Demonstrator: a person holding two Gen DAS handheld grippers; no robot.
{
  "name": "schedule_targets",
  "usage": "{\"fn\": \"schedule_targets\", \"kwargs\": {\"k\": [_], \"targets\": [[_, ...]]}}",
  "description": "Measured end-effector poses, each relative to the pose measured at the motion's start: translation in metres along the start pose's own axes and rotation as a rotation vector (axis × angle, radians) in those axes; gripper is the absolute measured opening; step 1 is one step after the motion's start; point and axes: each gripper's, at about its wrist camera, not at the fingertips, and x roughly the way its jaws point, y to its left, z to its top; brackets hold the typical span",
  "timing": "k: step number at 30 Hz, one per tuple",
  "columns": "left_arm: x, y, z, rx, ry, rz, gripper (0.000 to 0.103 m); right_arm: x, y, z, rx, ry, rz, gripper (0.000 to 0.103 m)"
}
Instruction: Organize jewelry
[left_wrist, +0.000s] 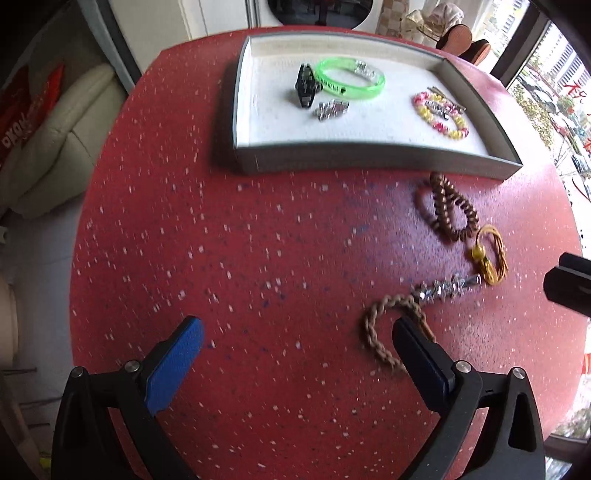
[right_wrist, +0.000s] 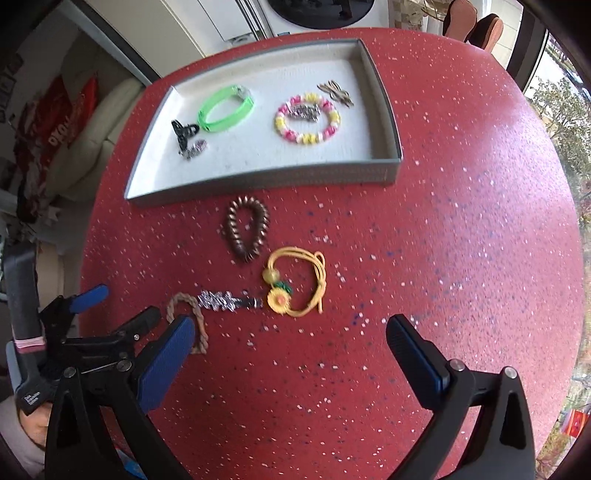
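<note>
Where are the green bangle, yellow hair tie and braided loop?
green bangle (right_wrist: 225, 110), right wrist view, on its near band.
yellow hair tie (right_wrist: 279, 301), right wrist view, on its flower charm.
braided loop (left_wrist: 373, 334), left wrist view, on its left strand.

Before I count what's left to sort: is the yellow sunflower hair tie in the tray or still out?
Out. The yellow sunflower hair tie lies on the red table, in front of the tray.
</note>
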Motion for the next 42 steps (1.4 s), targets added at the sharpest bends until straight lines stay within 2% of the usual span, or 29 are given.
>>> {"fn": "schedule_targets", "kwargs": {"k": [13,15,23,33,35,37,42], "targets": [[0.022,-0.013,-0.003,-0.062,0.029,0.018,0.103,0.016,0.009,0.021,0.039,-0.018,0.008,0.092],[0.022,-0.01,-0.012,-0.068,0.028,0.022,0.103,0.019,0.009,0.027,0.046,-0.015,0.009,0.081],[0.029,-0.026,-0.013,-0.074,0.009,0.043,0.103,0.038,0.01,0.046,0.047,0.006,-0.01,0.067],[0.035,-0.044,-0.011,-0.068,-0.005,0.067,0.103,0.06,0.034,0.055,-0.07,0.023,-0.094,0.048],[0.035,-0.048,-0.012,-0.061,-0.011,0.068,0.101,0.061,0.041,0.055,-0.095,0.022,-0.119,0.041],[0.027,-0.06,-0.015,-0.042,-0.019,0.07,0.093,0.063,0.044,0.055,-0.122,0.021,-0.157,0.036],[0.024,-0.075,-0.015,-0.01,-0.025,0.064,0.08,0.064,0.05,0.054,-0.143,0.015,-0.202,0.017]]}}
